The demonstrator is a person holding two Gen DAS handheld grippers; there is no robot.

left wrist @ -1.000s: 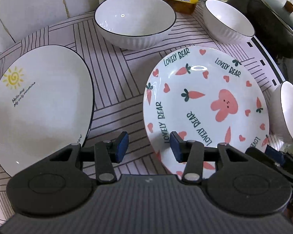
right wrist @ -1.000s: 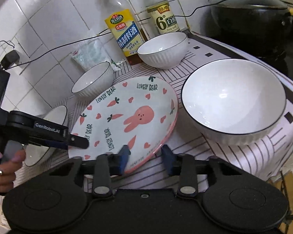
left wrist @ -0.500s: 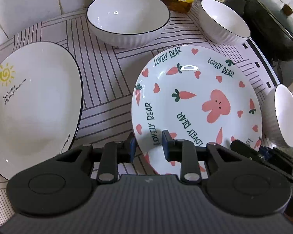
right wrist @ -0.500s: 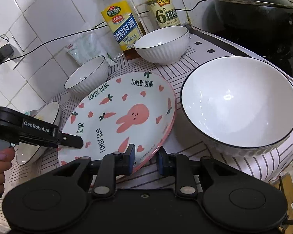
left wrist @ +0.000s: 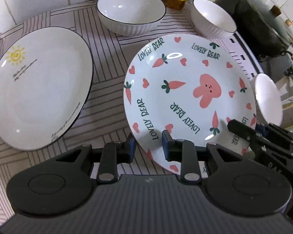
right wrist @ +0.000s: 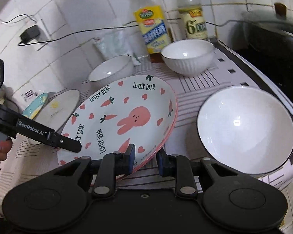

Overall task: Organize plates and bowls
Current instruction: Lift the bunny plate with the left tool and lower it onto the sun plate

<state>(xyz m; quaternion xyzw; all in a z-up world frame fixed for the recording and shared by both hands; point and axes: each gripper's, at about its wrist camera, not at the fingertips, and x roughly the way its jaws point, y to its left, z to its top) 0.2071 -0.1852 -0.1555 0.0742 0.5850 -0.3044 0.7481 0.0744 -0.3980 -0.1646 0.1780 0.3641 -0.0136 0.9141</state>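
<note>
I see the rabbit plate (left wrist: 187, 97) raised off the striped mat (left wrist: 107, 78), tilted, between both tools. My left gripper (left wrist: 148, 146) clamps its near rim; my right gripper (right wrist: 145, 159) clamps the pink edge on the other side. The sun plate (left wrist: 39, 85) lies left, a black-rimmed bowl (right wrist: 246, 128) right.

White tiled wall (right wrist: 72, 9), striped countertop (left wrist: 107, 62)
</note>
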